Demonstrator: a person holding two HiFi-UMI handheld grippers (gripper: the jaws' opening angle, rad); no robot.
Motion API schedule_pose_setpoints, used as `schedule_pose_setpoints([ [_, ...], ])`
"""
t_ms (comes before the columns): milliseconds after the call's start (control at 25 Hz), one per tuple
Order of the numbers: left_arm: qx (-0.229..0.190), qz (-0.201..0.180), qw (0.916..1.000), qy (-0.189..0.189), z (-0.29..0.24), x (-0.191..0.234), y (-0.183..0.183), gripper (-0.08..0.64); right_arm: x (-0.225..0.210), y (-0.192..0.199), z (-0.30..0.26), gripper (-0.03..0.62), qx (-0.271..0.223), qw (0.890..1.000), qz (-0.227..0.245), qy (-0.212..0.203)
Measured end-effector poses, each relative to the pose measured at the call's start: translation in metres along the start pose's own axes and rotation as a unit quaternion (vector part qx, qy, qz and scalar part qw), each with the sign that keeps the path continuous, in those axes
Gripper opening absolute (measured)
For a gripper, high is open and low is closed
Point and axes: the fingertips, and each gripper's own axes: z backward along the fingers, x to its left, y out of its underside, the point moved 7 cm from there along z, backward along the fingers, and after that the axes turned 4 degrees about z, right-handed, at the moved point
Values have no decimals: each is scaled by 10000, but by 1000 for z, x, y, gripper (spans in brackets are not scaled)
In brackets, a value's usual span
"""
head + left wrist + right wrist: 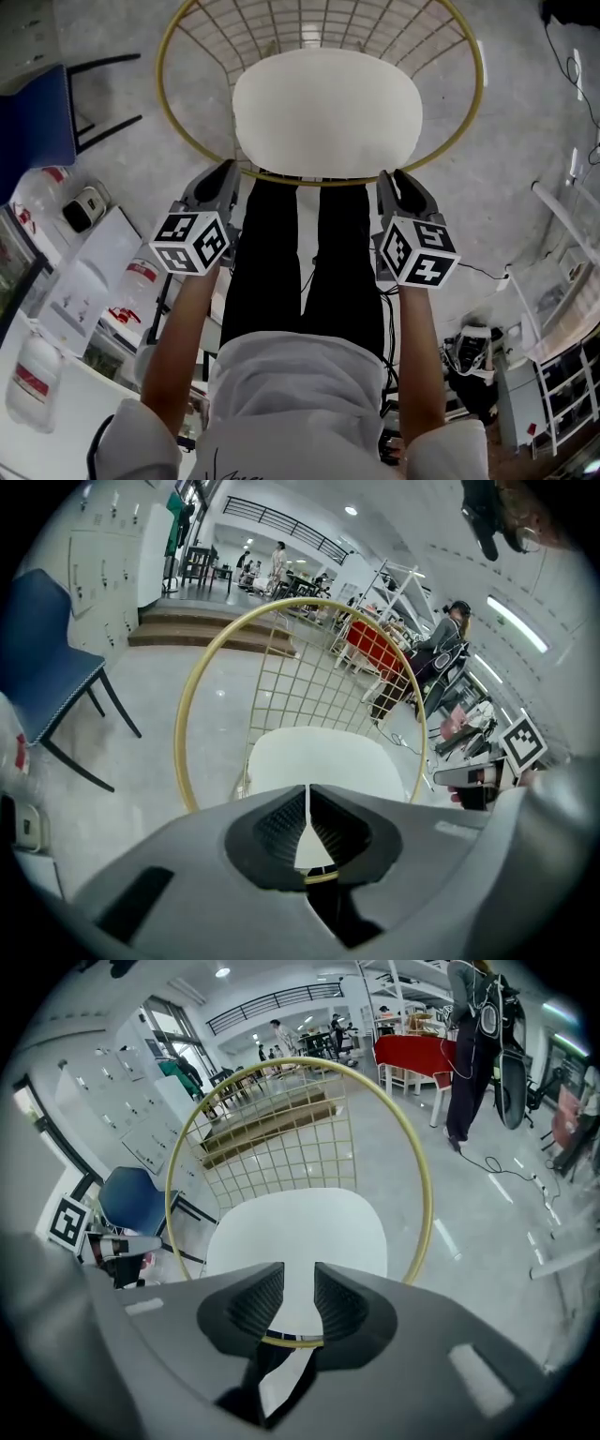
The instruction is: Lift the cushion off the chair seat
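cushion [326, 111]: white, on the seat of the gold wire chair [165, 94], just ahead of my tongs
my left gripper [225, 174]: jaws pressed together, empty
my right gripper [392, 180]: jaws slightly apart, nothing between (cushion lies beyond)
around: blue chair [36, 117] left, bottles [28, 380] lower left, cable [483, 273] right
room: grey floor [525, 141] either side of the ring
writing: red bottle labels, unreadable

The gold wire-frame chair [158, 70] stands on the grey floor [525, 141]; the white cushion [326, 108] lies flat on its seat.
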Motion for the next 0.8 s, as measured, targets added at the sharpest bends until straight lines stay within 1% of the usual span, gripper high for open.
schedule_pose_setpoints([
  [120,66,21,10000,-35,-12,5,9,38,-7,6,-10,129,35,10000,13,21],
  [240,178,-51,9998,-43,-26,7,17,72,-15,11,-18,143,56,9999,11,89],
  [280,174,-74,9998,-58,-31,7,18,80,-18,12,-22,144,60,9999,-1,115],
  [400,58,-158,9997,-177,-43,11,17,113,-26,16,-31,176,64,9998,-42,208],
  [480,30,-197,9995,-259,-47,14,16,156,-27,18,-36,193,66,9996,-40,266],
  [560,51,-261,9991,-317,-52,18,17,183,-29,21,-41,223,74,9994,-28,331],
  [640,86,-314,9989,-345,-58,21,19,198,-32,22,-46,253,76,9991,-28,405],
  [720,103,-276,9989,-362,-63,27,21,207,-33,23,-53,281,77,9990,7,449],
  [800,102,-233,9990,-368,-68,32,20,213,-33,22,-60,295,76,9987,78,488],
])
